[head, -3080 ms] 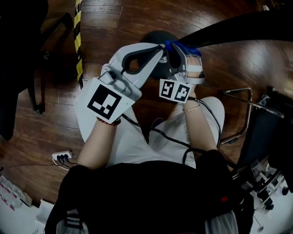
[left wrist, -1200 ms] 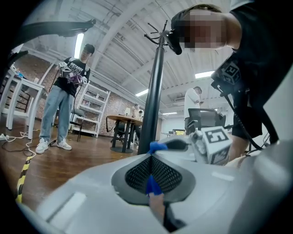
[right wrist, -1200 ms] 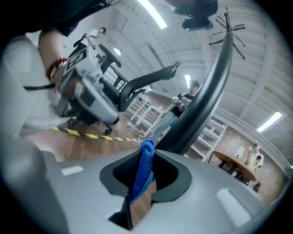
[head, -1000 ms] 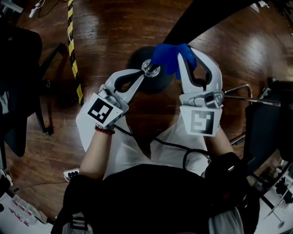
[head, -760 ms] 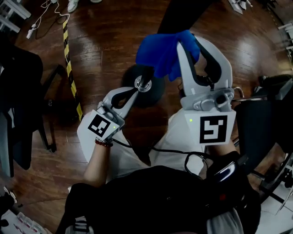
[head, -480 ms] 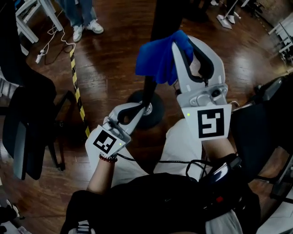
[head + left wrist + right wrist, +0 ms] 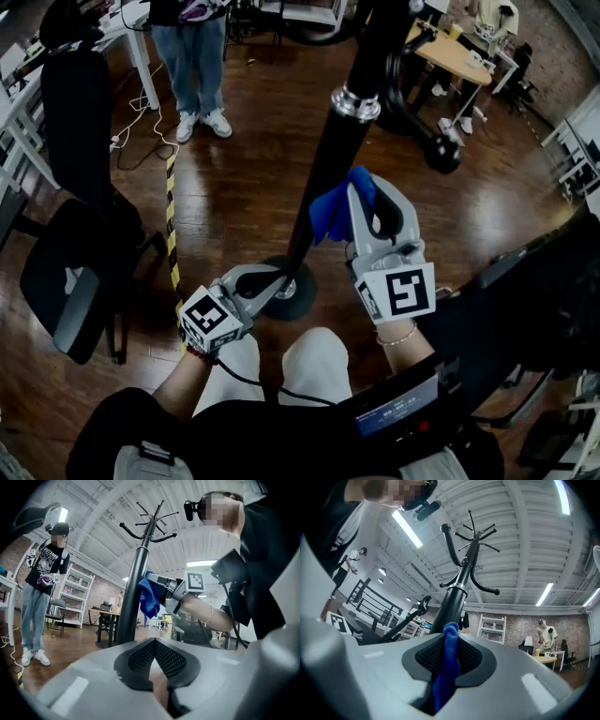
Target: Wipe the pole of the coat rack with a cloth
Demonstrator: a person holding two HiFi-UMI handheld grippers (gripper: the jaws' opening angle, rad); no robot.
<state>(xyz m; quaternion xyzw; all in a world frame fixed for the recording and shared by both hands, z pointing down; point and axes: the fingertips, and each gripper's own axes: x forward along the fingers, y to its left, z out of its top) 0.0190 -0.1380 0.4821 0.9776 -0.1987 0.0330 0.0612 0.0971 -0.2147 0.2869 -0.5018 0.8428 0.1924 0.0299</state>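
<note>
The black coat rack pole (image 7: 323,178) rises from its round base (image 7: 302,302) on the wood floor. My right gripper (image 7: 354,193) is shut on a blue cloth (image 7: 330,214), which lies against the pole's right side about halfway up. In the right gripper view the cloth (image 7: 449,663) is pinched between the pads, with the pole (image 7: 452,604) just beyond. My left gripper (image 7: 279,279) is low at the pole's foot, its jaws closed tip to tip. In the left gripper view the pole (image 7: 131,602) stands just past the tips, and the cloth (image 7: 149,599) shows higher up.
A person in jeans (image 7: 192,56) stands at the far side. A black office chair (image 7: 70,272) is on the left beside yellow-black floor tape (image 7: 172,216). Black equipment (image 7: 422,122) and a desk stand at the upper right. Dark gear crowds my right side.
My right gripper has carried the cloth up the pole from near the base. The left gripper has stayed at the pole's foot. The head view has tilted up, so more of the room shows.
</note>
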